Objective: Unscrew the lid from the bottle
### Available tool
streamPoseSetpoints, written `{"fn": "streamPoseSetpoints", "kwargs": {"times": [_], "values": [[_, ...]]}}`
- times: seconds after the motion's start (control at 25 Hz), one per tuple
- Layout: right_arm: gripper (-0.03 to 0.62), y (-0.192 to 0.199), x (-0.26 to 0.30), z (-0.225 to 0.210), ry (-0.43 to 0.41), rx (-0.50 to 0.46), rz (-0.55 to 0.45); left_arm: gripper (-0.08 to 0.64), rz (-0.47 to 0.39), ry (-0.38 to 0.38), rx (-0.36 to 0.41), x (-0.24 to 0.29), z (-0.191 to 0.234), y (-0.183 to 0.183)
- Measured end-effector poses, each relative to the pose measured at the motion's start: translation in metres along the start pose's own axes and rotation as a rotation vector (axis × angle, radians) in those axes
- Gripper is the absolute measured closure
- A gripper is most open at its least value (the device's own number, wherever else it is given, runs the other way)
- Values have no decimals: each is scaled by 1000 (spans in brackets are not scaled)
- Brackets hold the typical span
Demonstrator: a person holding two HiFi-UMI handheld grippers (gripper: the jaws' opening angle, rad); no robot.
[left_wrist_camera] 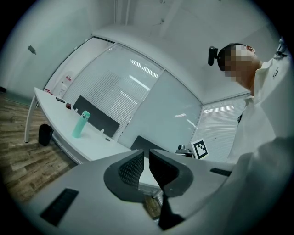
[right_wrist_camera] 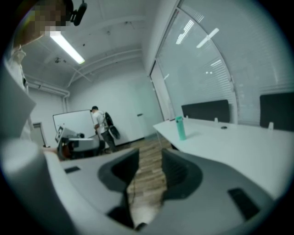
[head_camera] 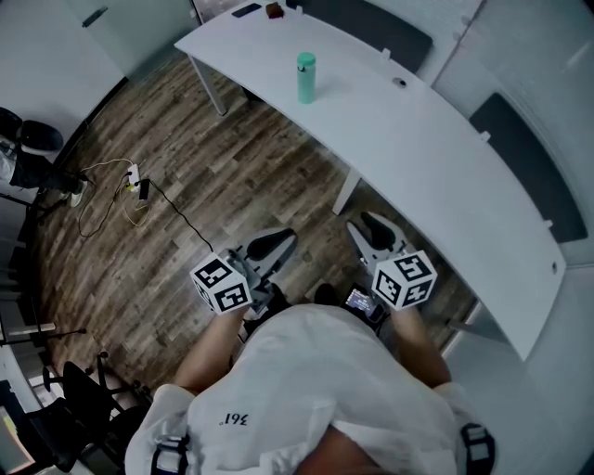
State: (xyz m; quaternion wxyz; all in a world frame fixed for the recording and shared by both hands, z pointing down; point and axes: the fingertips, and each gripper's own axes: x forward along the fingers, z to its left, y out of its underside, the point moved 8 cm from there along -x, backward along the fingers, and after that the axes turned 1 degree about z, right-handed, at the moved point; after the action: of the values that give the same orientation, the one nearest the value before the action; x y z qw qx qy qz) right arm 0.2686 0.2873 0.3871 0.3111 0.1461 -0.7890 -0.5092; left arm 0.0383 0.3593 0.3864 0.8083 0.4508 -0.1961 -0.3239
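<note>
A mint-green bottle (head_camera: 306, 77) with its lid on stands upright on the long white curved table (head_camera: 418, 158), well beyond both grippers. The bottle (left_wrist_camera: 80, 124) shows small at the left of the left gripper view, and the same bottle (right_wrist_camera: 180, 127) shows right of centre in the right gripper view. My left gripper (head_camera: 267, 247) is held low in front of the person's body over the wood floor, its jaws shut on nothing (left_wrist_camera: 147, 158). To its right, near the table's edge, my right gripper (head_camera: 376, 232) stands open and empty, with floor showing between the jaws (right_wrist_camera: 150, 158).
Cables and a power strip (head_camera: 135, 181) lie on the floor at left. An office chair (head_camera: 83, 399) stands at lower left. Small dark items (head_camera: 274, 10) sit at the table's far end. A person (right_wrist_camera: 98, 124) stands by a whiteboard far off.
</note>
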Motion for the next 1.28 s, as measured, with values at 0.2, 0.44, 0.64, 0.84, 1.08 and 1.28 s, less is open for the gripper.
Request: {"fn": "streamPoseSetpoints", "kwargs": {"times": [0.2,0.44,0.64,0.84,1.08,1.28], "values": [[420,-1,-3,-13,-36,-53,18,511,-9,-37,2,13,-2,2],[426,-3,-7,-25,-144,-59,60,511,-30,-85,0,29,-7,6],[430,-4,-5,-35,-171,-96,59,511,-55,-105,1,40,-8,6],[430,-5,-2,-45,-176,-95,60,511,-53,-140,1,44,-7,6],[430,-10,21,-48,-160,-77,47,509,-45,-148,13,46,9,1],[430,-17,56,-42,-150,-48,43,509,-48,-123,8,43,41,-14]]}}
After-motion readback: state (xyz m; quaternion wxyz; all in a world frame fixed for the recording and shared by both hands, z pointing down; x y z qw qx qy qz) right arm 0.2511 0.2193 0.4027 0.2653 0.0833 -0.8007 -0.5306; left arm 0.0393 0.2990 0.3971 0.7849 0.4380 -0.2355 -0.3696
